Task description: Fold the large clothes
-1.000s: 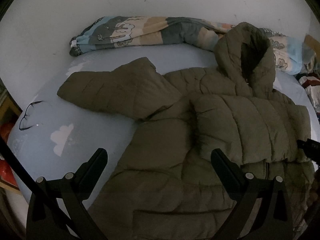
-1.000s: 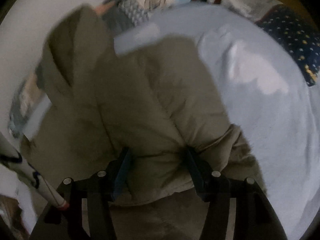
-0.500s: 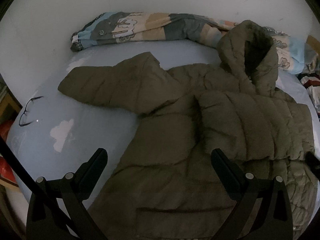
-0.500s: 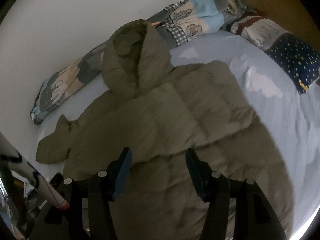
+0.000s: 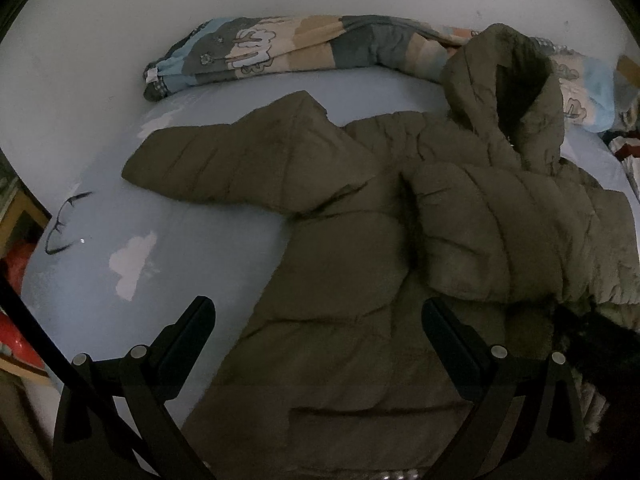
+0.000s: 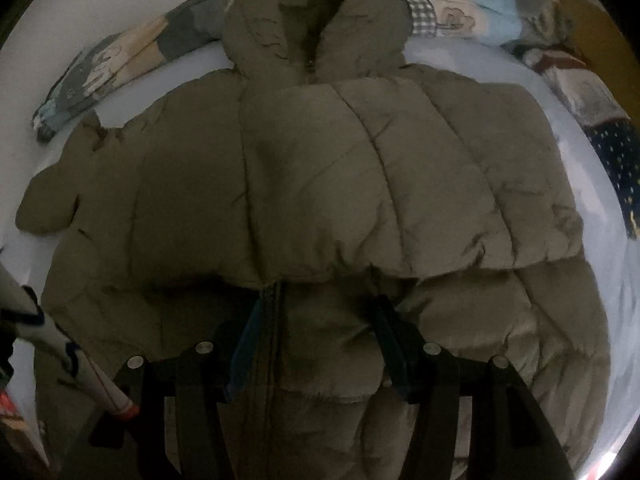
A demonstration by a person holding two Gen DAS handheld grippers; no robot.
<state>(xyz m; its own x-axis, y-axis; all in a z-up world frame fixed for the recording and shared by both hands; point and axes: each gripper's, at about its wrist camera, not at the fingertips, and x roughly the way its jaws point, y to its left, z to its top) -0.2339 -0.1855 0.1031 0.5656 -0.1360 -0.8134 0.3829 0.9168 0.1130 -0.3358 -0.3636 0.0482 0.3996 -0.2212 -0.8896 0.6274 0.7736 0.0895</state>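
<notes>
- We see the olive puffer jacket point(image 5: 352, 280) lying flat on the bed point(image 5: 100, 280), pale blue sheet w/ white cloud print.
- Left view: one sleeve point(image 5: 224, 164) sticks out toward 10 o'clock, resting on the sheet; hood point(image 5: 504, 92) stands up at 1 o'clock against the rolled patterned blanket point(image 5: 304, 48).
- The other sleeve point(image 6: 384, 184) is folded across the chest; its cuff edge lies just above our right gripper in the right view.
- Left gripper point(image 5: 318, 334): fingers spread wide, holding nothing, above the jacket's lower edge & the sheet.
- Right gripper point(image 6: 320, 320): fingers apart, over the jacket front by the zipper point(image 6: 276, 344); we can't tell if they touch the fabric.
- Eyeglasses point(image 5: 64, 220) on the sheet at 9 o'clock, well apart from the jacket.
</notes>
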